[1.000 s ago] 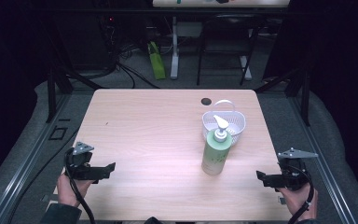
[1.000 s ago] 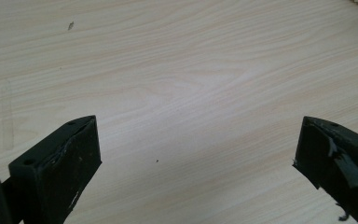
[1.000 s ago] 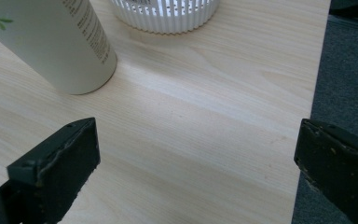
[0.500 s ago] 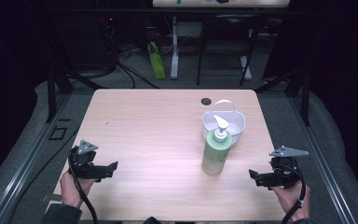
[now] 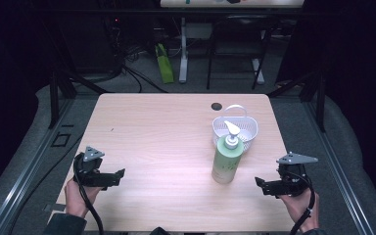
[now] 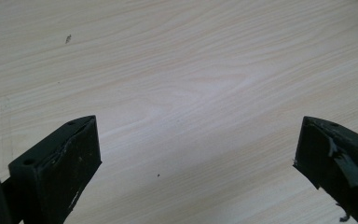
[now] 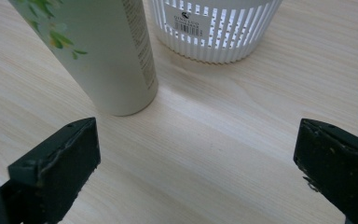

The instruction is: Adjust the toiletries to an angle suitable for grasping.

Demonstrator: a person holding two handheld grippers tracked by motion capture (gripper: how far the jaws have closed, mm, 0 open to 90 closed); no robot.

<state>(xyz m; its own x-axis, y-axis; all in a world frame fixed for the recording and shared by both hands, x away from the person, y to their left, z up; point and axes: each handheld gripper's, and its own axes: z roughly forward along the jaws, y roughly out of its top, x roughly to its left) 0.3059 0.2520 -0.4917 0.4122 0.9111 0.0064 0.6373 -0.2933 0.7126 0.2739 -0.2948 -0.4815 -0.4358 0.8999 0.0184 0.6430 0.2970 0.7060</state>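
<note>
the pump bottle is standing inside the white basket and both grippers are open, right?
Not quite: the pump bottle stands on the table in front of the white basket, not inside it, as the high view shows. Both the left gripper and right gripper are open.

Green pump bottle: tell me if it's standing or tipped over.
Standing. The green pump bottle rests base-down on the table with its white pump on top, in front of the white basket.
</note>
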